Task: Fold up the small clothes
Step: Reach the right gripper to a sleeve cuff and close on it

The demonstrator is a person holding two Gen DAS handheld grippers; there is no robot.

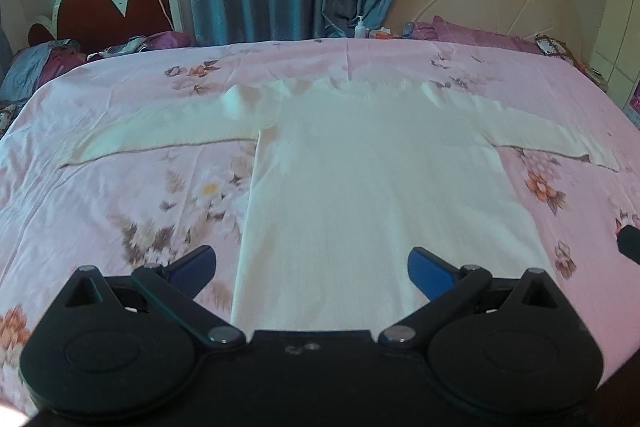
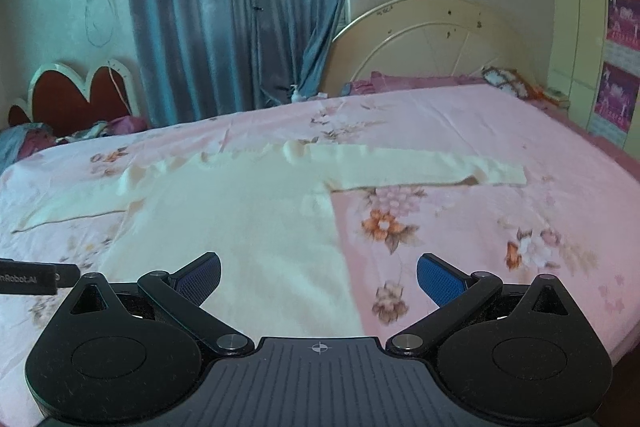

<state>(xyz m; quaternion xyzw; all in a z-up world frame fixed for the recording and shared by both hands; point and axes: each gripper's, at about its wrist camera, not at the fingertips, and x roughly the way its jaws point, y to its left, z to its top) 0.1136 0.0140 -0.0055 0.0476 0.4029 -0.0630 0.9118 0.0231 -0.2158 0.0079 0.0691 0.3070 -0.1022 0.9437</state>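
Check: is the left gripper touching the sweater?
Cannot tell. In the left wrist view the left gripper stands open over the sweater hem, fingers empty, but height above the cloth is unclear.

Mirrored lettering "nRobot.AI" on the left gripper (image 2: 38,279); wall posters (image 2: 620,67) illegible.

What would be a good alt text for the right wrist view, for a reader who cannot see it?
A cream long-sleeved top lies flat, sleeves spread, on a bed with a pink floral sheet. The open right gripper hovers over its lower right edge, holding nothing. Blue curtains and a cream headboard stand behind.
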